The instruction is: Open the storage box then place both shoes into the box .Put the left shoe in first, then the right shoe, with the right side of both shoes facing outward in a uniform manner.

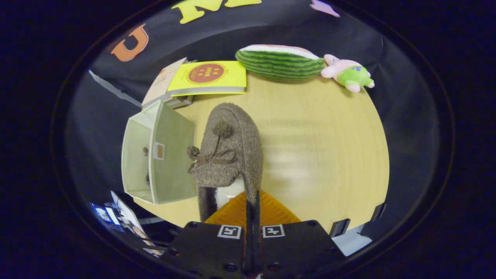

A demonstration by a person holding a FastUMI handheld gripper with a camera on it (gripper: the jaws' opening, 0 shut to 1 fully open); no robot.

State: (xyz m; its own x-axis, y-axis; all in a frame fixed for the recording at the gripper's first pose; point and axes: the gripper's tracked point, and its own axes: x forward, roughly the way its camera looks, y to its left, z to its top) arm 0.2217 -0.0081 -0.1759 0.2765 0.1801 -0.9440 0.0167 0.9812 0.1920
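Pinched nearly together, our gripper [252, 197] clamps the brown slipper's [228, 155] heel rim beside the open storage box [159, 155] on a wooden table [321, 155]; books [207, 77] and plush toys [302, 64] lie beyond.

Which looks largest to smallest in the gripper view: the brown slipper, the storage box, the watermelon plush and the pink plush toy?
1. Brown slipper, though it is nearest, clamped in the gripper, so unsure against the box.
2. Storage box.
3. Watermelon plush.
4. Pink plush toy.
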